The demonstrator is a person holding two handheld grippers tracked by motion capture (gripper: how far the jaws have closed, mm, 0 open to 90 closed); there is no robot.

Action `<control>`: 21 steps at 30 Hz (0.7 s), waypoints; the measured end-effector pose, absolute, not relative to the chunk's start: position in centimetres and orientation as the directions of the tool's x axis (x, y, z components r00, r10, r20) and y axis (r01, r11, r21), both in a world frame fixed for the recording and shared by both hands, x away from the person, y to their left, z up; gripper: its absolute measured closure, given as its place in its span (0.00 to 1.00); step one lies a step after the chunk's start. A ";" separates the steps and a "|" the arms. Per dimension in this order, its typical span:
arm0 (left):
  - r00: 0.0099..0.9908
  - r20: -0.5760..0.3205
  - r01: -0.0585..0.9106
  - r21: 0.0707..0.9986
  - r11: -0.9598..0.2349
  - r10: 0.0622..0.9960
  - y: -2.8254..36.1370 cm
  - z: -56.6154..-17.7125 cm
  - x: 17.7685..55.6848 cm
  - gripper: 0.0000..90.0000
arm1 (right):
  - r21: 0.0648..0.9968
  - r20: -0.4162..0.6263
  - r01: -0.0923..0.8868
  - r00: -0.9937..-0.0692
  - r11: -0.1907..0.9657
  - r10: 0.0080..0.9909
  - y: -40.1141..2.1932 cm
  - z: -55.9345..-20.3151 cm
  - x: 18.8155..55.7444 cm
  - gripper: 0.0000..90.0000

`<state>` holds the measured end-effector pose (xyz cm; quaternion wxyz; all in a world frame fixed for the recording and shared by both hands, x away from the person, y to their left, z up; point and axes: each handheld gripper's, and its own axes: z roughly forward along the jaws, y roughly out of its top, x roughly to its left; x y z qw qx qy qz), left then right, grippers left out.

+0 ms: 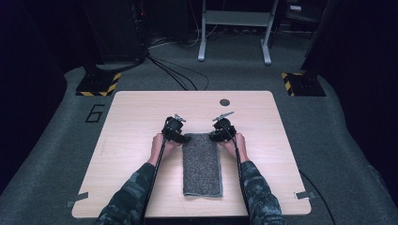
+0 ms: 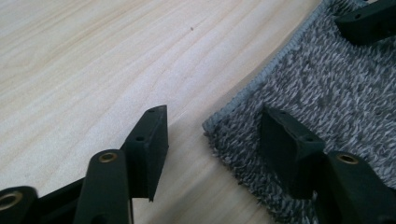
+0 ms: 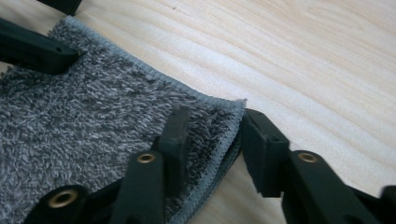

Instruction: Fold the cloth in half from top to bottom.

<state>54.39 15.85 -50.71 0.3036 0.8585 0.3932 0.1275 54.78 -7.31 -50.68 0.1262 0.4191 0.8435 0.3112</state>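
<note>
Between each gripper's jaws lies a far corner of the folded towel (image 1: 202,164); left gripper (image 2: 212,140) and right gripper (image 3: 212,140) stand open, unpinched; lifting and folding remain.

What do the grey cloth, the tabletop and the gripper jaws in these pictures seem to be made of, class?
Grey cloth: probably terry or microfibre towelling; looped, fuzzy pile in mixed grey with a stitched hem, matt.
Tabletop: pale wood or, just as likely, wood-look laminate; long grain lines under a smooth, faintly glossy surface.
Left gripper and right gripper jaws: likely moulded black plastic, matt, with brass-coloured inserts at the joints.
</note>
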 end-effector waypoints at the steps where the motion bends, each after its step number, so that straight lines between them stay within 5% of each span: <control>1: 0.665 -0.005 0.587 0.622 -0.518 0.747 15.7 -50.7 54.3 0.49 | 0.633 0.047 0.624 -0.622 0.458 0.782 -7.3 -50.7 54.7 0.73; 15: 0.693 -0.043 0.564 0.654 -0.504 0.719 15.2 -50.9 53.8 0.90 | 0.649 0.084 0.630 -0.615 0.426 0.784 -7.3 -50.9 54.2 0.96; 21: 0.693 -0.046 0.565 0.655 -0.502 0.720 15.2 -50.9 53.8 0.95 | 0.657 0.053 0.616 -0.613 0.435 0.788 -7.1 -50.9 54.0 0.97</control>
